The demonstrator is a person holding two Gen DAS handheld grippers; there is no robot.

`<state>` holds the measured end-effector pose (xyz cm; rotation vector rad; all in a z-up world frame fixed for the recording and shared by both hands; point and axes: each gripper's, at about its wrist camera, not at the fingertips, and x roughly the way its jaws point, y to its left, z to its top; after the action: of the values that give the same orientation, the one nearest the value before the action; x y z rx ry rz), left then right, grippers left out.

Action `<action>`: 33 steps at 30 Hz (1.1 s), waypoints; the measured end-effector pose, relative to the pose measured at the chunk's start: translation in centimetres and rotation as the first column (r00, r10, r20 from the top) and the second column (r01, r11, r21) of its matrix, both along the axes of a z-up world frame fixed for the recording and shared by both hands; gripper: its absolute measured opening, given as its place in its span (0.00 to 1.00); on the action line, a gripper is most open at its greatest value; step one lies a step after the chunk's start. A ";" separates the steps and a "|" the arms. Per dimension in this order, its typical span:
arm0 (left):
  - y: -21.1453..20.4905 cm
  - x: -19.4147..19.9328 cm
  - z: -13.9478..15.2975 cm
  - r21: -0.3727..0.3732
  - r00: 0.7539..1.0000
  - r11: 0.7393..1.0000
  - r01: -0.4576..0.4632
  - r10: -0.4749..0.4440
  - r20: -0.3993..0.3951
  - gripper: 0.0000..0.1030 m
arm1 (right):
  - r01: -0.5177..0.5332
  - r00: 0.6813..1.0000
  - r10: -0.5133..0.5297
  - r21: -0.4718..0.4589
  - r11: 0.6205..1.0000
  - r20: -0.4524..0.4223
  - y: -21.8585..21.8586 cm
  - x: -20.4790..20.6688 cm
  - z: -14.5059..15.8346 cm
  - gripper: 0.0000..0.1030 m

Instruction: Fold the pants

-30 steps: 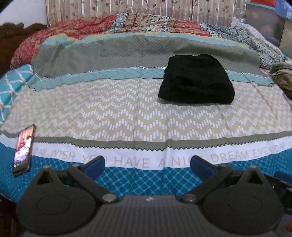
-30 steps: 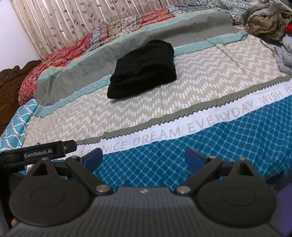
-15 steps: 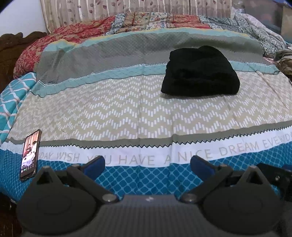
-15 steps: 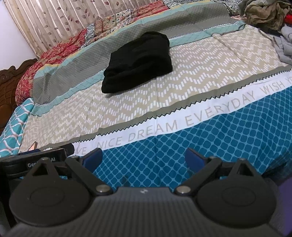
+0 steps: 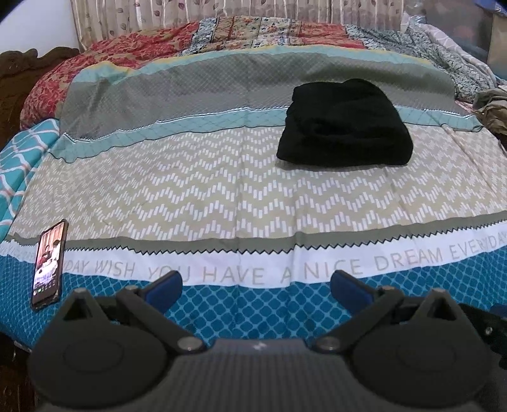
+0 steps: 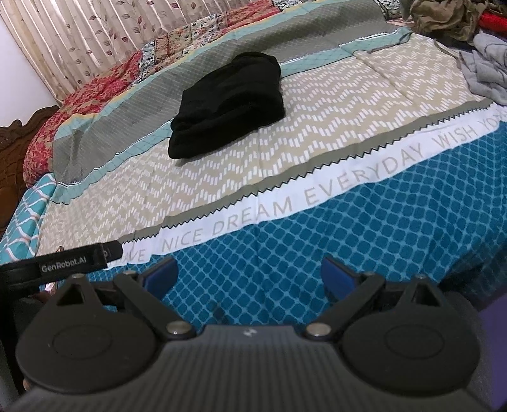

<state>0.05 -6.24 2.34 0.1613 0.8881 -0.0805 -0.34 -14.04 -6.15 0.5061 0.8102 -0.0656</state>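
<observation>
- Left wrist view: the left gripper (image 5: pixel 256 283) is spread wide, holding nothing, over the bedspread's (image 5: pixel 196 190) blue border; the folded black pants (image 5: pixel 345 125) lie well beyond; a phone (image 5: pixel 48 263) lies left.
- Right wrist view: the right gripper (image 6: pixel 250 274) gapes empty too, pants (image 6: pixel 228 103) far off.

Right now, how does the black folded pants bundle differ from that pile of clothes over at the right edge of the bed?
The black pants lie folded in one compact, smooth bundle; the clothes pile is crumpled and loose. The pants are solid black; the pile is olive-brown, with grey fabric beside it. The pants sit mid-bed across the teal stripe and the zigzag band; the pile sits at the far right edge. Both rest on the bedspread, untouched by either tongs.
</observation>
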 end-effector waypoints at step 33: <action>0.0 -1.2 0.3 0.016 0.998 1.000 0.016 -0.015 -0.066 1.00 | -0.001 1.000 0.001 0.012 1.000 -0.010 0.3 0.2 0.1 0.96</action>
<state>-1.14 -6.19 2.68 0.1813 0.9535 -0.0932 -0.18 -13.76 -6.01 0.5174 0.8207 -0.0620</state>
